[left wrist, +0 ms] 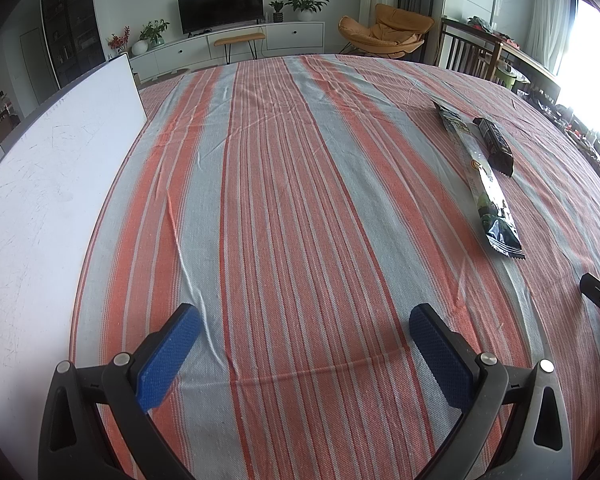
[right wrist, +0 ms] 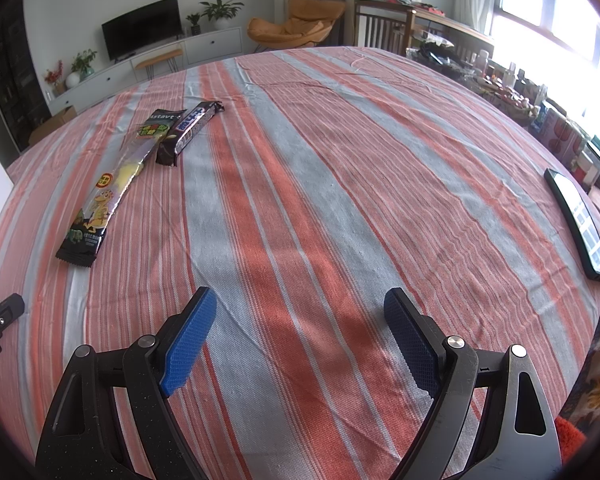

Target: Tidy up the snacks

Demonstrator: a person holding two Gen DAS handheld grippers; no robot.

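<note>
Striped cloth covers the worktop point(left wrist: 300, 200); from the left wrist, the long snack packet point(left wrist: 480, 176) and dark bar point(left wrist: 494, 146) lie touching at two o'clock, so one could be dragged with the other. Left gripper point(left wrist: 304, 328) fingers are spread wide, empty.

From the right wrist, both snacks lie at ten o'clock; right gripper point(right wrist: 300, 320) fingers gape, nothing held, and thin wrappers could slip or cloth be pinched
</note>
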